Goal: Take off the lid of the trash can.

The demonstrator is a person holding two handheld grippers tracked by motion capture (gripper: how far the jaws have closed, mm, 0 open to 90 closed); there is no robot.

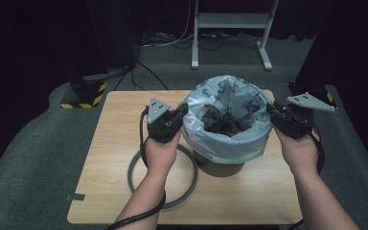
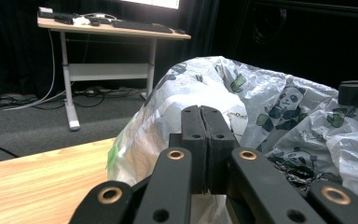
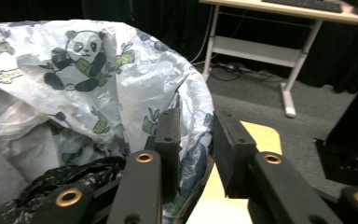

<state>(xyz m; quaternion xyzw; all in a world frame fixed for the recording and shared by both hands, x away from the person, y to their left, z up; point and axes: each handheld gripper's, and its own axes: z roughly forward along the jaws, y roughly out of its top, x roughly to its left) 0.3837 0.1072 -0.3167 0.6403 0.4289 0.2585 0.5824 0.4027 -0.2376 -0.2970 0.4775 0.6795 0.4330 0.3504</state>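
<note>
bag: white panda-print liner sits in the bin at table centre, its top folded out over the rim; dark rubbish lies inside.
bin: dark pail under the bag, mostly hidden, standing on the table.
left gripper: left gripper at the bag's 9 o'clock edge; in the left gripper view its jaws are pressed together, and whether a fold of film is caught between them I cannot tell.
right gripper: right gripper at the bag's 3 o'clock edge; in the right gripper view the jaws straddle the bag's rim with a gap left, not yet pinching.
ring: grey hoop flat on the table at the bin's 8 o'clock, off the bin.
done: hoop looks removed; both grippers at opposite edges.
left: judging by this, right side must clamp, then the bag lifts out.
</note>
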